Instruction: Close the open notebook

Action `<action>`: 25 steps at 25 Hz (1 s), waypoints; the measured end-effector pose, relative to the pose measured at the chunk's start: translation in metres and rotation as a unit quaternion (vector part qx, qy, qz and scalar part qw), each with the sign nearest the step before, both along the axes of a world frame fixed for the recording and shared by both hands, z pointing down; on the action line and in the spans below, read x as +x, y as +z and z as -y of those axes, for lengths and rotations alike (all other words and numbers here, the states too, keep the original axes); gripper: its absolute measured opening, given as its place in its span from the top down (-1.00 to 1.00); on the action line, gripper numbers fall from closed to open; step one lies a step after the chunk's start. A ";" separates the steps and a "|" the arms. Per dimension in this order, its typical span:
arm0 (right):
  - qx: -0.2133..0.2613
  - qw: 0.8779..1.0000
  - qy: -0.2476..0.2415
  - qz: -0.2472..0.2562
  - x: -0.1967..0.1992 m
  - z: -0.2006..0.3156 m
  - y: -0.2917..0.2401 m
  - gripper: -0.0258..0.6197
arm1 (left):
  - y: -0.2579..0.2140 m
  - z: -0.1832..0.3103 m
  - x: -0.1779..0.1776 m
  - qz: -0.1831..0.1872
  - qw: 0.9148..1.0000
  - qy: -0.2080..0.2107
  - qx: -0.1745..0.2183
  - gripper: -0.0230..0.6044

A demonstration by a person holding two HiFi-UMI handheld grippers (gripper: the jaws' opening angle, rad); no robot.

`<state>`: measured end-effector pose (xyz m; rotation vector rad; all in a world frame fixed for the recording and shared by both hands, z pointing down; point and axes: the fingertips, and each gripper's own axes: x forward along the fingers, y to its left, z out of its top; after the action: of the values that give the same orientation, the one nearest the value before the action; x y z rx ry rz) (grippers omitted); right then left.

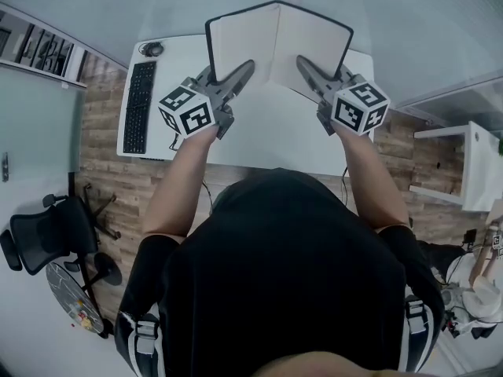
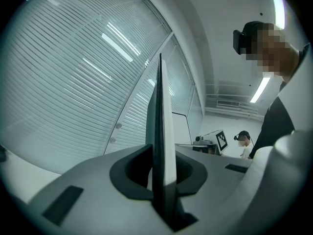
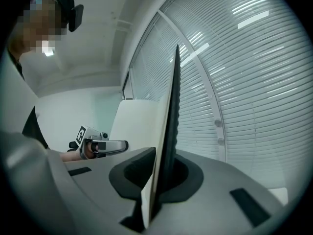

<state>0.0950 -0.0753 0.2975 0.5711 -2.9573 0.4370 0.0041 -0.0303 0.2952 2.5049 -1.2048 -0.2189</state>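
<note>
An open notebook [image 1: 277, 44] with a black cover and blank cream pages is held up above the white desk [image 1: 259, 136], its two halves folded partway toward each other. My left gripper [image 1: 250, 67] is shut on the left half's lower edge, which shows edge-on between its jaws as a page block [image 2: 161, 146]. My right gripper [image 1: 301, 61] is shut on the right half, seen edge-on as the notebook half [image 3: 166, 151]. In the right gripper view the other page [image 3: 134, 124] and the left gripper [image 3: 100, 146] show across from me.
A black keyboard [image 1: 139, 104] lies at the desk's left end, with a small dark object [image 1: 151, 49] behind it. A black office chair [image 1: 55, 234] stands on the floor at the left. White blinds [image 2: 73, 72] fill the window ahead. A second person [image 2: 242, 143] sits far off.
</note>
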 end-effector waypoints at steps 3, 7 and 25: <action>0.003 1.000 -0.004 0.001 0.001 0.000 -0.003 0.74 | -0.003 -0.001 0.000 0.001 1.000 -0.009 0.004 0.73; 0.006 1.000 -0.011 0.003 0.001 0.001 -0.005 0.74 | -0.005 0.000 0.001 0.002 1.000 -0.017 0.003 0.73; 0.004 1.000 -0.026 0.011 0.012 0.008 -0.008 0.74 | -0.010 0.008 0.015 0.011 1.000 -0.023 -0.003 0.73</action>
<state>0.1067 -0.0836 0.2895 0.4919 -2.9895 0.4291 0.0188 -0.0380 0.2854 2.4834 -1.2709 -0.2003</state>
